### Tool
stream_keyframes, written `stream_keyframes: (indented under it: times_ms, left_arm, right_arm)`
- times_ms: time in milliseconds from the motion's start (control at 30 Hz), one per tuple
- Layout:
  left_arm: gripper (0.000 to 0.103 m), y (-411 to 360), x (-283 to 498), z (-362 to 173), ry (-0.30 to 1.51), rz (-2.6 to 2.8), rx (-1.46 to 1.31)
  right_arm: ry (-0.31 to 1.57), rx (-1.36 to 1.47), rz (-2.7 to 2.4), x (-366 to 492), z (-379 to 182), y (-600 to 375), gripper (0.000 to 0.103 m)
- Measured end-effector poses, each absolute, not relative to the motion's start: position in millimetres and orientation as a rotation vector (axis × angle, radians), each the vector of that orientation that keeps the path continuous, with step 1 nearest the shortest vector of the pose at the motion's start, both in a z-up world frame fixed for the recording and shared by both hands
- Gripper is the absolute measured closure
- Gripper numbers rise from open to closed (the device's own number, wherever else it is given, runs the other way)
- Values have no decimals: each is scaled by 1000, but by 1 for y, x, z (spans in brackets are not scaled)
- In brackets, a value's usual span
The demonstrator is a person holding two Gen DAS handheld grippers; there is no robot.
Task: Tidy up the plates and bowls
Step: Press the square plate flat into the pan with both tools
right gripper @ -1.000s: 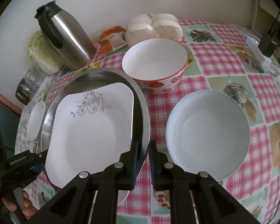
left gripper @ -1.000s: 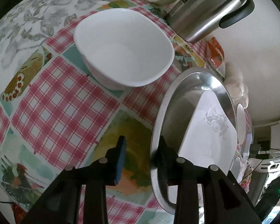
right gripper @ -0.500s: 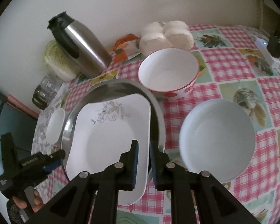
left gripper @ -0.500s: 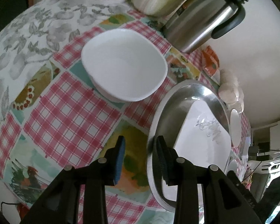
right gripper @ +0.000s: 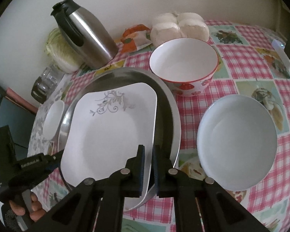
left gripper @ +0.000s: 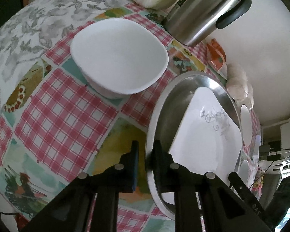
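Checked-cloth bench (right gripper: 241, 73): right tool (right gripper: 148, 155) clamps square plate (right gripper: 110, 131) rim, left tool (left gripper: 146, 151) narrowly straddles steel tray (left gripper: 218, 83) rim; glazed, brittle, slippery—grip edges.

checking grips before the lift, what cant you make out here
- Left wrist view: whether the left claw pinches the steel tray rim; its fingers hide the contact.
- Right wrist view: whether the right claw holds the square plate alone or the tray too; its fingers cover the edges.
- Right wrist view: glass jar, too blurred.
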State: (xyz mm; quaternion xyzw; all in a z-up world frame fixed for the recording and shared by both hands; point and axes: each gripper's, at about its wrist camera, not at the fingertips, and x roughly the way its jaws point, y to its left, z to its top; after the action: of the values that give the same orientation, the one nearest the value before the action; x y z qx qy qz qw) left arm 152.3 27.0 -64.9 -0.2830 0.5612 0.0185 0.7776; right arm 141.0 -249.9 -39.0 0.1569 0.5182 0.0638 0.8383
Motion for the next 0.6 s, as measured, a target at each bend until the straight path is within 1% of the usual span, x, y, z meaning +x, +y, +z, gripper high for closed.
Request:
stream_keyframes:
  times_ms: [267, 400, 433, 467, 600]
  left_arm:
    - [88, 25, 151, -67, 1224, 39, -597]
    - [88, 23, 152, -68, 1229, 40, -586]
    - [88, 22, 152, -67, 1230, 42, -581]
    - [88, 21, 152, -67, 1234, 43, -570]
    - [87, 18, 152, -62, 1238, 56, -532]
  right_arm:
    - [1020, 373, 113, 151, -45, -252, 94]
    - [1014, 380, 120, 153, -45, -254, 95]
    - [1017, 374, 110, 153, -43, -255, 94]
    - [1018, 372, 105, 153, -42, -255, 91]
    - [1022, 375, 106, 150, -32, -258, 91]
